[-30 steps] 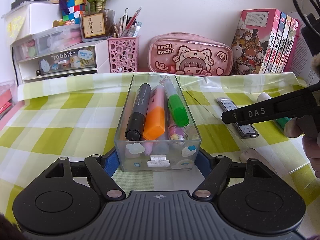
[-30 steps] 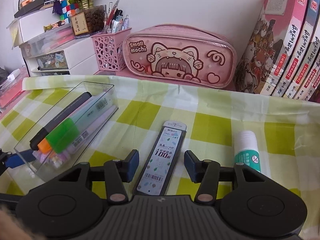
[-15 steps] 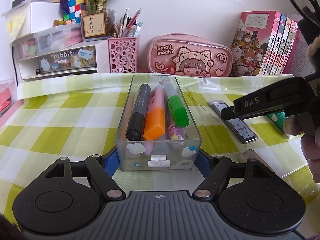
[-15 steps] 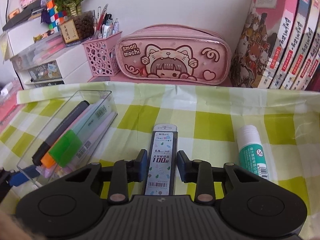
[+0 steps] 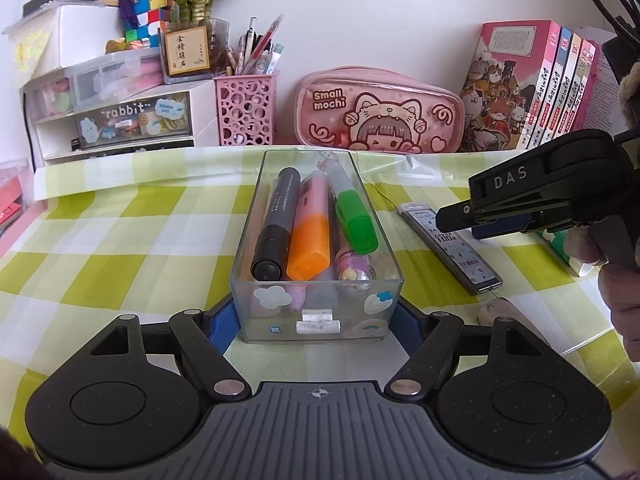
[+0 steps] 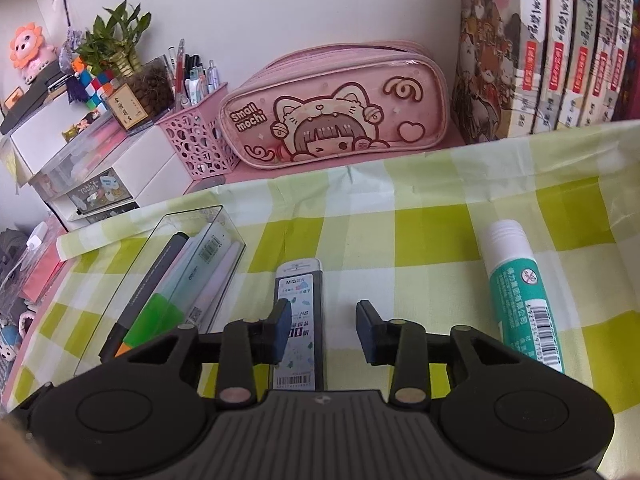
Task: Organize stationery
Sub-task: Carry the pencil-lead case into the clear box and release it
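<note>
Left gripper (image 5: 318,318) clamps the clear organizer box (image 5: 316,300); right gripper (image 6: 323,330) — jaws parted — straddles the pencil-lead case (image 6: 299,284), not gripping it.

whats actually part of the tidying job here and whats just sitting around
In the job:
clear box holding markers, gripped by the left gripper
pencil lead case on the cloth, under the open right gripper
glue stick lying on the cloth

Just sitting around:
pink pencil pouch
pink pen basket
books
drawer unit
</note>
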`<action>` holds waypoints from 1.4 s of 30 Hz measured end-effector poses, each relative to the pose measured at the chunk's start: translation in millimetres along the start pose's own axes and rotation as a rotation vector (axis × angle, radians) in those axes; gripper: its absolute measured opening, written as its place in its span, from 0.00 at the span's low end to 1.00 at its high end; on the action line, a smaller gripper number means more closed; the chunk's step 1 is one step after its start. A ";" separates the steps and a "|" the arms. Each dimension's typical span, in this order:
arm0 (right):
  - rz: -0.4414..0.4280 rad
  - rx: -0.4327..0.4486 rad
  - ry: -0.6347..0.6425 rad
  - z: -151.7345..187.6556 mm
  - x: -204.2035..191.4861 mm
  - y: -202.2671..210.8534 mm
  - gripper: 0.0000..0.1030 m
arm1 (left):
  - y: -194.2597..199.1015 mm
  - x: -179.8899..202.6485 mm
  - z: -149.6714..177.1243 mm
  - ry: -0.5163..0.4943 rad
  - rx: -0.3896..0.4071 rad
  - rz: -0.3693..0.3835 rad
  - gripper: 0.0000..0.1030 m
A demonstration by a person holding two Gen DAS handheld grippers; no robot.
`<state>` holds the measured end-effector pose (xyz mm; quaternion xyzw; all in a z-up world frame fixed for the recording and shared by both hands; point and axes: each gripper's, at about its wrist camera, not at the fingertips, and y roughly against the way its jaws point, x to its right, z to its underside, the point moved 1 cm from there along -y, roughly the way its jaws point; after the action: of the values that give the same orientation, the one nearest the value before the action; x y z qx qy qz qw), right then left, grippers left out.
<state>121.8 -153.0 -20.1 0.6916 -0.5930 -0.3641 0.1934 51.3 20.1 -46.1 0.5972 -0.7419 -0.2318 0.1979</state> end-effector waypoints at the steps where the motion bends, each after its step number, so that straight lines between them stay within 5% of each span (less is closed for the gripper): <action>1: 0.011 0.004 0.032 0.7 -5.5 -1.7 0.54 | 0.1 -0.3 0.0 0.000 0.000 0.002 0.73; 7: 0.090 0.026 0.302 14.1 -42.1 -9.6 0.49 | 0.3 -0.4 0.0 0.006 0.002 0.012 0.73; 14: 0.051 0.016 0.229 10.1 -31.4 -7.9 0.49 | 0.4 -0.4 -0.1 0.008 0.003 0.014 0.73; 22: -0.167 -0.046 -0.185 -1.1 16.0 -2.4 0.48 | -0.1 1.1 -0.2 0.000 0.002 0.006 0.72; 27: -0.268 -0.057 -0.314 -2.6 25.4 2.4 0.49 | 0.0 1.4 0.1 -0.004 0.001 -0.001 0.71; 42: -0.356 -0.065 -0.277 -39.8 -41.3 3.8 0.49 | 0.3 1.6 0.4 -0.003 0.001 0.003 0.71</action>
<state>147.0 -120.8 20.2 0.7223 -0.4702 -0.5029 0.0653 50.5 18.7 -46.2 0.5959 -0.7433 -0.2319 0.1966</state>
